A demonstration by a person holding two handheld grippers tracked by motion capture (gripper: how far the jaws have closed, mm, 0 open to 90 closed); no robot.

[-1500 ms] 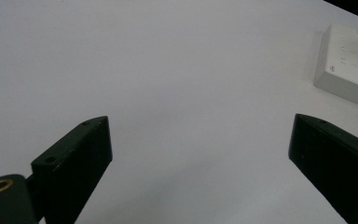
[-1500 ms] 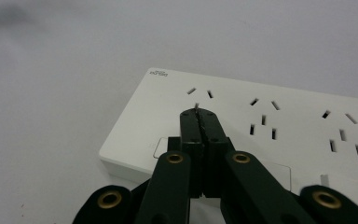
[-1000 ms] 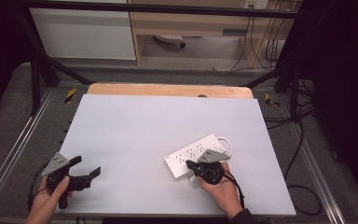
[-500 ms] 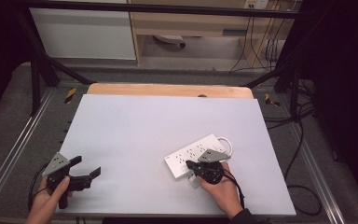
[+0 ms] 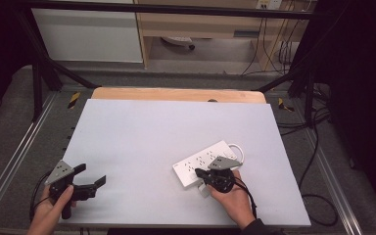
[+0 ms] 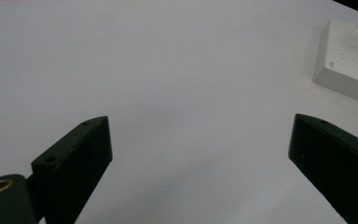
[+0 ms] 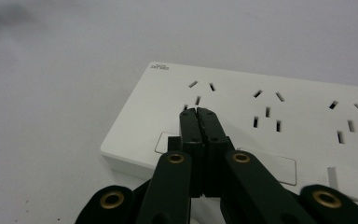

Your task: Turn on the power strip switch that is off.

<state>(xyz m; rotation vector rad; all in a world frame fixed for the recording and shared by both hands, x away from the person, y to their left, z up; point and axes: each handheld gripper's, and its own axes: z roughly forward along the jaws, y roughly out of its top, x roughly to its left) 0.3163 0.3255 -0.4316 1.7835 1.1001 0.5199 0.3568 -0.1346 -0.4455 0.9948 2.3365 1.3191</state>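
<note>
A white power strip (image 5: 203, 163) lies at an angle on the pale table (image 5: 152, 137), right of centre near the front. My right gripper (image 5: 199, 173) is shut, its closed tips resting over the strip's near end. In the right gripper view the joined tips (image 7: 199, 113) sit on the strip (image 7: 270, 121) beside a socket and above a rectangular switch. My left gripper (image 5: 94, 176) stands open at the front left, nothing between its jaws. In the left gripper view the strip's end (image 6: 349, 60) shows at the far right, well beyond the spread fingers (image 6: 74, 158).
The strip's white cable (image 5: 237, 149) loops at its far right end. A wooden board edge (image 5: 176, 94) runs along the table's back. Metal frame rails (image 5: 10, 161) flank both sides, and cables (image 5: 318, 161) trail on the floor at the right.
</note>
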